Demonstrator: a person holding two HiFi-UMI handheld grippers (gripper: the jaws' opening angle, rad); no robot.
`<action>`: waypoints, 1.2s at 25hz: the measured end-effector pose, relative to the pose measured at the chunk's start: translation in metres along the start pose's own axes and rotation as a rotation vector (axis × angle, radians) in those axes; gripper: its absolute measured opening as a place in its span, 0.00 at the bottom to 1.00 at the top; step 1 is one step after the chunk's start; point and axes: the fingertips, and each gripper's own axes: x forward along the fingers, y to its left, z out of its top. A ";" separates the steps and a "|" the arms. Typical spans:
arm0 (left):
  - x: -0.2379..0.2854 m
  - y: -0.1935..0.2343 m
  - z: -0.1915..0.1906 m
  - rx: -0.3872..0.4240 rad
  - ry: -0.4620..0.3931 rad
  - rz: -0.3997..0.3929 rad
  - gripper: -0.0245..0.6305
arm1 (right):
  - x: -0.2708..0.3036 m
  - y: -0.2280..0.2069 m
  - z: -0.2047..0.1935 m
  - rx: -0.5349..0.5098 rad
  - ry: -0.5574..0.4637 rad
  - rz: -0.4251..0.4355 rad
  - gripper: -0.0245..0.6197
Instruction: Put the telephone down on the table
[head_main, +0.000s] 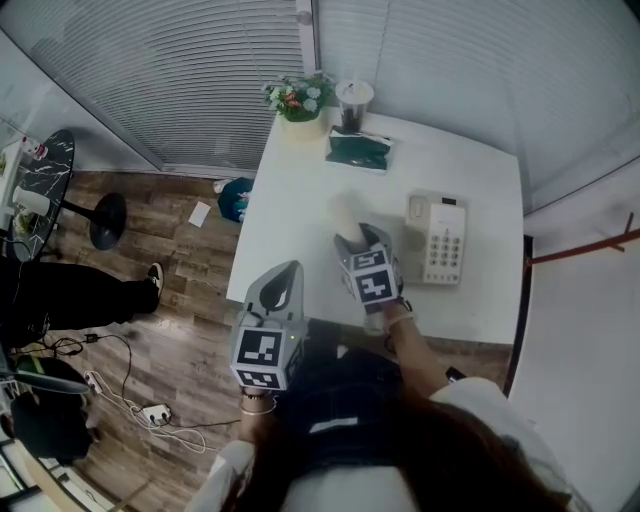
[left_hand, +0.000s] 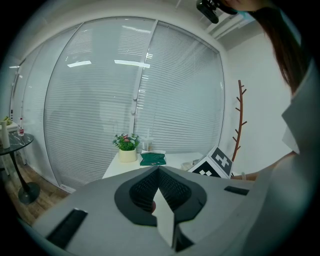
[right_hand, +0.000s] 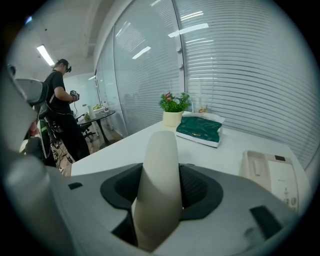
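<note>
The cream telephone handset (head_main: 347, 215) sticks forward out of my right gripper (head_main: 352, 240), which is shut on it a little above the middle of the white table (head_main: 300, 220). In the right gripper view the handset (right_hand: 160, 185) fills the space between both dark pads. The cream telephone base (head_main: 440, 240) with its keypad lies on the table just right of that gripper, its cradle (right_hand: 272, 172) bare. My left gripper (head_main: 285, 275) hangs off the table's near left edge, shut and holding nothing, its jaw tips meeting (left_hand: 159, 170).
At the table's far end stand a potted plant (head_main: 298, 100), a lidded cup (head_main: 353, 103) and a green packet (head_main: 358, 150). A person (right_hand: 62, 110) stands left beside a round black table (head_main: 40, 190). Blinds line the back; a coat rack (left_hand: 240, 120) stands right.
</note>
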 end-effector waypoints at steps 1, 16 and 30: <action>-0.001 0.001 0.000 -0.001 0.001 0.001 0.04 | 0.001 0.002 0.000 -0.004 0.003 0.005 0.38; -0.005 0.011 -0.005 -0.006 0.014 0.044 0.04 | 0.021 0.036 -0.003 -0.056 0.033 0.101 0.38; -0.012 0.029 -0.010 -0.019 0.019 0.085 0.04 | 0.039 0.065 -0.012 -0.128 0.069 0.163 0.38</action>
